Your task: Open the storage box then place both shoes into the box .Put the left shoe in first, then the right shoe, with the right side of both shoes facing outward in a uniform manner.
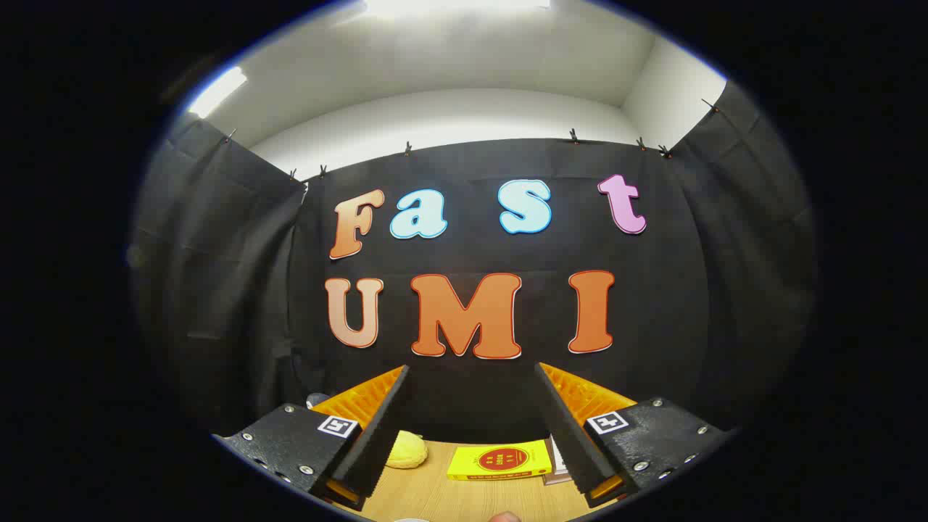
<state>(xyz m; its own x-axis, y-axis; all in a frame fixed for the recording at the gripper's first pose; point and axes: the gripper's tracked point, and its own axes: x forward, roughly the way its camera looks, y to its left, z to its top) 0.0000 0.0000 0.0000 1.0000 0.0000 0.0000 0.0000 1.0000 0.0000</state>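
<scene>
- Left finger [373,424] of the hand-held two-finger gripper [471,424]: a black foam pad backed by ribbed orange plastic, mounted on a black metal block with a small square marker. It points up and forward toward the booth's far wall.
- Soft pale-yellow rounded object [406,449]: lies on the light wooden tabletop [435,493], just right of the left finger's base and beyond it. What it is cannot be told from this angle.
- Gap between the fingers: wide and vacant. The tongs are spread, pinching nothing.
- Flat yellow rectangular box with a red round label [500,460]: rests on the tabletop between the two fingers and beyond them. Whether it belongs to the task is unclear.
- Pale flat item [557,464]: partly hidden, just right of the yellow box and touching the line of the right finger; too little visible to identify.
- Right finger [569,424]: mirror of the left, black pad on orange backing.
- Task objects: the storage box and the two shoes cannot be located from this tilted-up viewpoint, which takes in mostly wall and ceiling.
- Progress, as a judgement: nothing indicates any step completed. Opening the box, placing the left shoe, then the right, all appear to remain; the gripper would first need to tilt down toward the table.
</scene>
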